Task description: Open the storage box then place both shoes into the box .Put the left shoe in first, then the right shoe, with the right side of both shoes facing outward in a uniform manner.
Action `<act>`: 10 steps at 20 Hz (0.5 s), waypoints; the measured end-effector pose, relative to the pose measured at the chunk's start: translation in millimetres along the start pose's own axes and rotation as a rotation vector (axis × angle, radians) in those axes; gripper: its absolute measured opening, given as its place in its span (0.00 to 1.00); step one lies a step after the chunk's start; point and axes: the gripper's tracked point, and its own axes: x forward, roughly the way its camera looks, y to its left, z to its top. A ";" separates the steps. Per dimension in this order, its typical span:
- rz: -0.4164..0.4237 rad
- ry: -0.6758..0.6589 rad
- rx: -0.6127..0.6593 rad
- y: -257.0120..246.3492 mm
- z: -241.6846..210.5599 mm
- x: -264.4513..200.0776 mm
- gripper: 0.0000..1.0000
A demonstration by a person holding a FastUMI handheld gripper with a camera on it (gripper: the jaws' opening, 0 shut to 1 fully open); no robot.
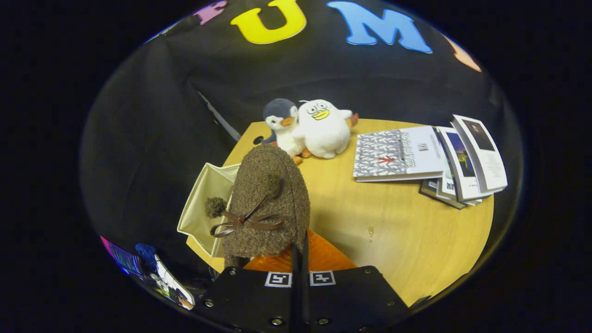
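Note:
A brown fuzzy shoe (268, 203) with a brown ribbon bow and two pompoms hangs just ahead of my gripper (299, 252), lifted above the table. The two fingers (294, 259) stand almost together and pinch the shoe's rim, so the gripper is shut on it. Behind and to the left of the shoe stands the cream fabric storage box (203, 208), open at the table's left edge. The shoe covers much of the box's right side. An orange surface (323, 259) lies on the table right below the fingers.
A round wooden table (393, 231) carries two plush toys, a penguin (282, 122) and a white duck (323, 129), at its far edge. Several books (397, 155) and booklets (467, 162) lie at the far right.

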 end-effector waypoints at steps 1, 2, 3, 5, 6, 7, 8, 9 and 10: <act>0.015 0.001 -0.027 12.9 6.7 6.9 0.00; 0.030 0.002 -0.054 30.4 13.7 14.0 0.00; 0.048 0.006 -0.081 48.8 19.5 22.3 0.00; 0.080 0.016 -0.115 83.8 27.5 39.0 0.00; 0.096 0.022 -0.130 98.9 29.6 46.8 0.00; 0.111 0.032 -0.140 112.2 31.9 55.6 0.00; 0.122 0.041 -0.143 127.4 29.9 66.9 0.00; 0.126 0.056 -0.147 137.4 29.7 76.4 0.00; 0.126 0.067 -0.151 144.5 28.0 85.8 0.00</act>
